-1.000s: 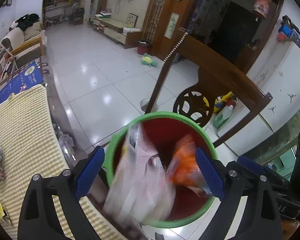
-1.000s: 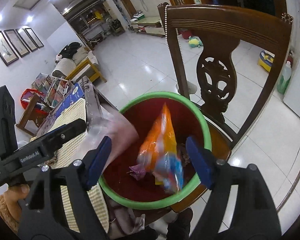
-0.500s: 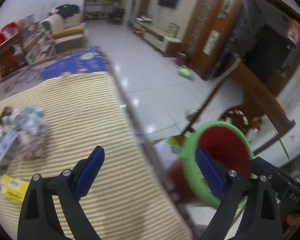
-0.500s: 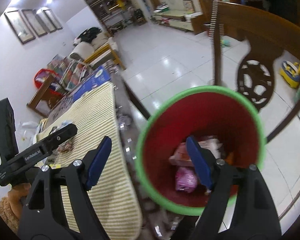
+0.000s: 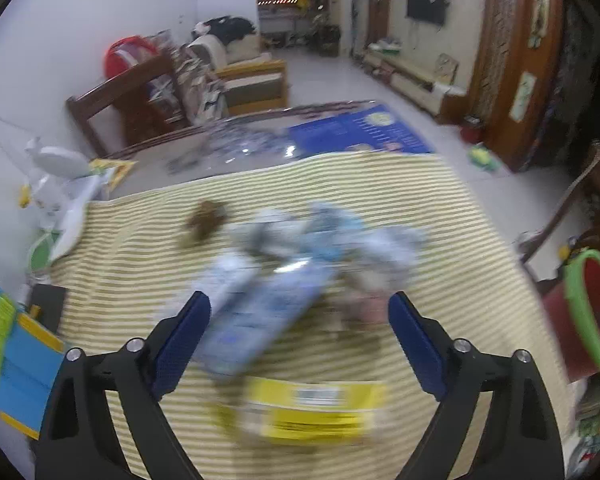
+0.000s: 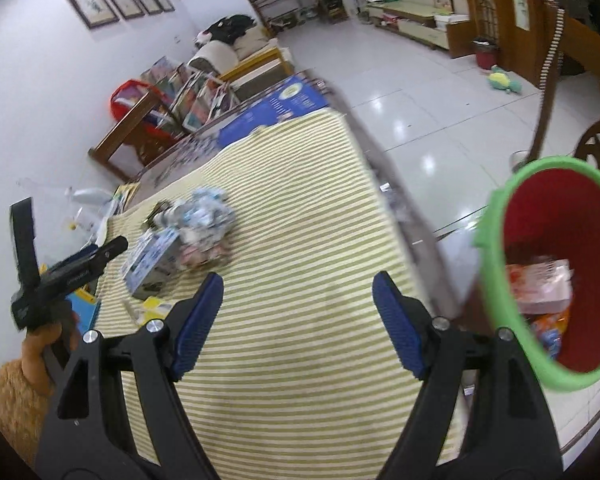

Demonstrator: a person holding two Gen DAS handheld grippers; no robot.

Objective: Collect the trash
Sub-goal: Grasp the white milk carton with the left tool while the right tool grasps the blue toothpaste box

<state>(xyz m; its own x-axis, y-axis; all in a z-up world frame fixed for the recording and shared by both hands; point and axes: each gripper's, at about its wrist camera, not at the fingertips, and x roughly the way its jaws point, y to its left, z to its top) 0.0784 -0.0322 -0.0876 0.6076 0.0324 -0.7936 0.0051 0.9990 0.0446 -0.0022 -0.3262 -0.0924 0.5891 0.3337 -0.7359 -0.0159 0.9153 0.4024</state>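
Observation:
A heap of trash lies on the striped tablecloth (image 5: 380, 196): a crumpled blue-white wrapper pile (image 5: 340, 240), a blue-white box (image 5: 260, 320), a yellow box (image 5: 316, 408) and a small brown scrap (image 5: 204, 220). My left gripper (image 5: 298, 336) hovers above the blue-white box, its jaws closing, pads apart from it. My right gripper (image 6: 298, 320) stands open over bare cloth (image 6: 300, 380), with nothing between its pads. The red bin with a green rim (image 6: 500, 220) stands off the table's right edge and holds wrappers (image 6: 540, 288). The same trash pile (image 6: 204, 220) and left gripper body (image 6: 68, 272) show in the right wrist view.
A blue and yellow book (image 5: 8, 340) lies at the table's left edge, a white bottle (image 5: 56, 160) behind it. A blue poster (image 5: 356, 134) covers the far end. A wooden chair (image 6: 572, 60) stands behind the bin. Tiled floor (image 6: 440, 100) lies to the right.
Both grippers swung left from above the bin to over the table. The wrappers that were falling into the bin now lie inside it. The left gripper now faces the trash pile.

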